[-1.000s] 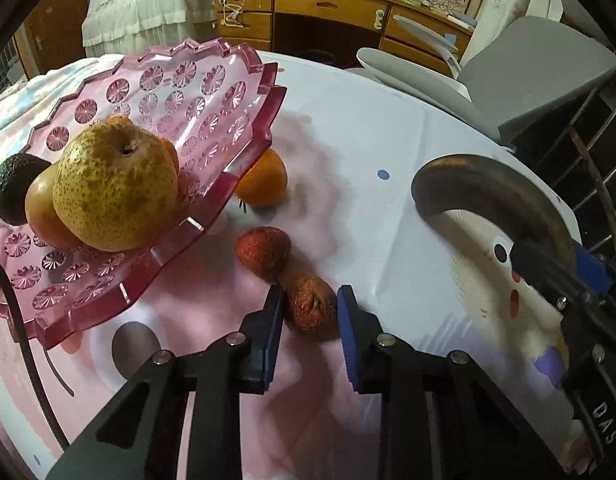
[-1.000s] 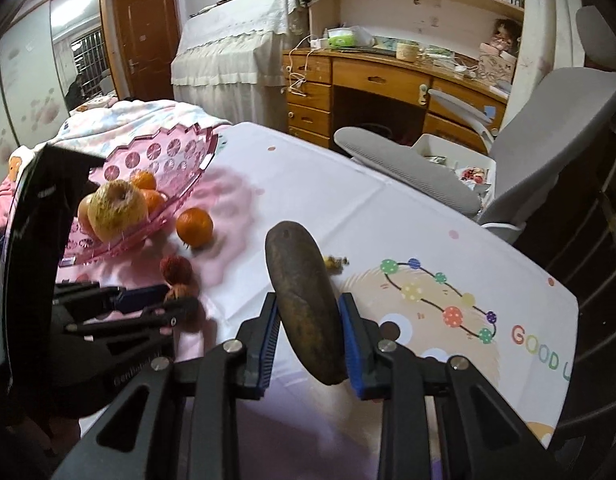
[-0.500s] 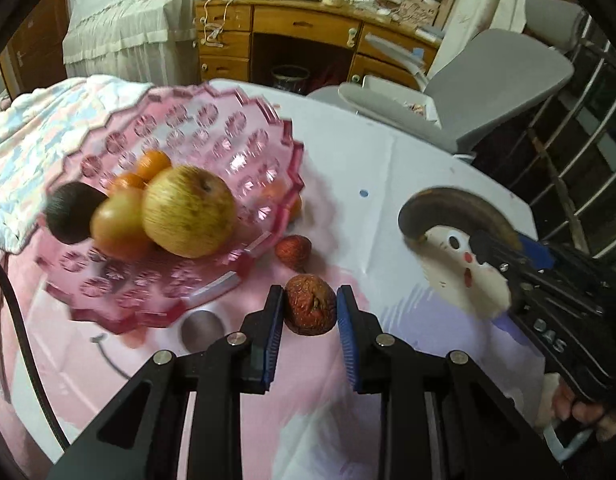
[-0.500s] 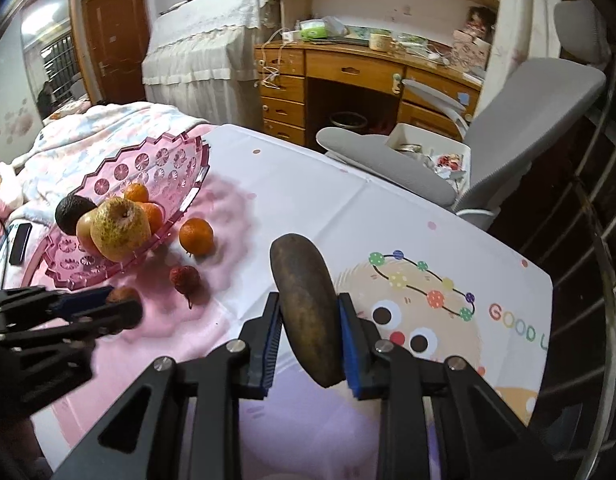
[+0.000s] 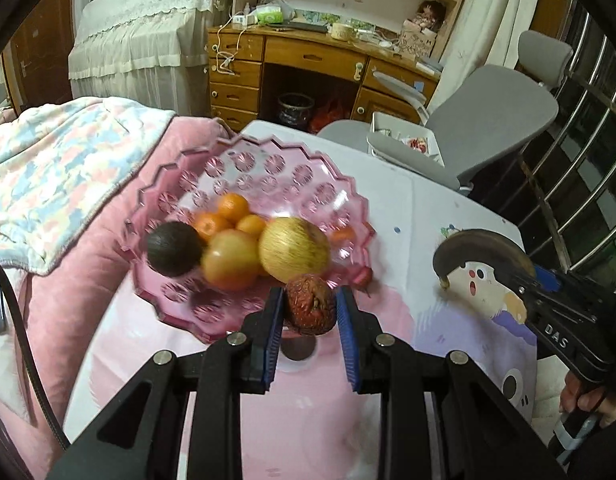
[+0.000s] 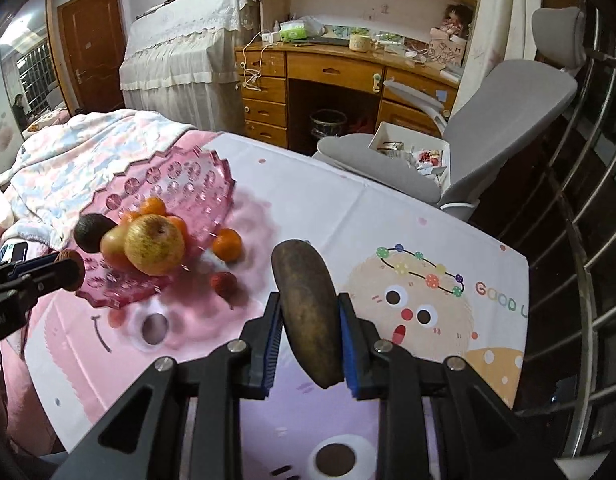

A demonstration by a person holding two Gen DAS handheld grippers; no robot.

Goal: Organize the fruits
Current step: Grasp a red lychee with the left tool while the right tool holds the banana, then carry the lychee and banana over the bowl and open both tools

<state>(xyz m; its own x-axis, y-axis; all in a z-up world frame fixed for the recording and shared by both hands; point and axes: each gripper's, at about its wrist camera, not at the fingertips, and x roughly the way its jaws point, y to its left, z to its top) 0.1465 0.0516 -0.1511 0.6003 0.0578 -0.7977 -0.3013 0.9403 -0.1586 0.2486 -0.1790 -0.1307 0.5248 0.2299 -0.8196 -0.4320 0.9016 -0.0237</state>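
Observation:
My left gripper (image 5: 310, 312) is shut on a wrinkled red-brown lychee (image 5: 310, 309), held in the air just in front of the pink glass fruit bowl (image 5: 336, 196). The bowl holds a yellow pear (image 5: 293, 249), an apple (image 5: 229, 264), a dark avocado (image 5: 173, 248) and small oranges (image 5: 232, 207). My right gripper (image 6: 308, 320) is shut on a long brown overripe banana (image 6: 310, 312), raised above the table. On the cloth beside the bowl lie an orange (image 6: 227, 245) and a second red lychee (image 6: 223, 283). The left gripper (image 6: 69, 270) appears at the left edge of the right wrist view.
The table carries a pink and white cartoon cloth (image 6: 424, 296) and ends at the right near a metal railing (image 6: 580, 240). A grey office chair (image 6: 504, 128) and a wooden desk (image 6: 332, 72) stand behind. A quilt-covered bed (image 5: 55, 164) lies to the left.
My left gripper lifted the lychee off the cloth and carried it up and left toward the bowl. My right gripper rose with the banana in its grip.

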